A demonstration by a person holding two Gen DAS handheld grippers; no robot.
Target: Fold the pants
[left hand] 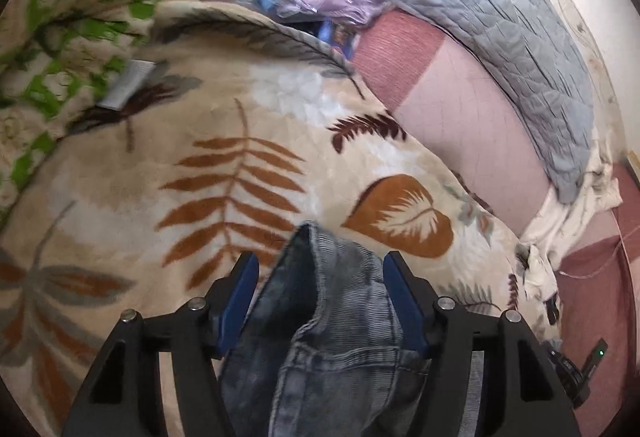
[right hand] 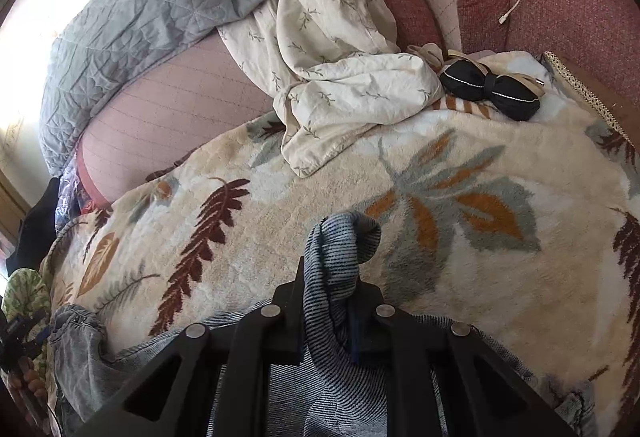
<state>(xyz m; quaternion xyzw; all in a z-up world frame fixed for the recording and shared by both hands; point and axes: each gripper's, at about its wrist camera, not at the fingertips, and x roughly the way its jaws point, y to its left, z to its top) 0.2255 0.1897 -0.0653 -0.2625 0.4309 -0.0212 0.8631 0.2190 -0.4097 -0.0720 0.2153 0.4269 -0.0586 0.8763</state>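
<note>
Mid-fold over the leaf-print blanket (left hand: 240,165), the left gripper (left hand: 318,293) fingers stand apart around the grey pants (left hand: 332,317) while the right gripper (right hand: 330,301) pinches a bunch of them; next, regrip left.

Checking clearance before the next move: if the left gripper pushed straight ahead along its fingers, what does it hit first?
The left gripper is open, with a fold of the grey pants poking up between its fingers. That denim comes first. Past it lies the leaf-print blanket; how far is hard to judge.

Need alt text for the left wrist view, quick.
The left gripper stands open, blue pads clear of a grey denim pants fold rising between them. Beyond lies a cream leaf-print blanket, with a grey quilt at the far right.
</note>
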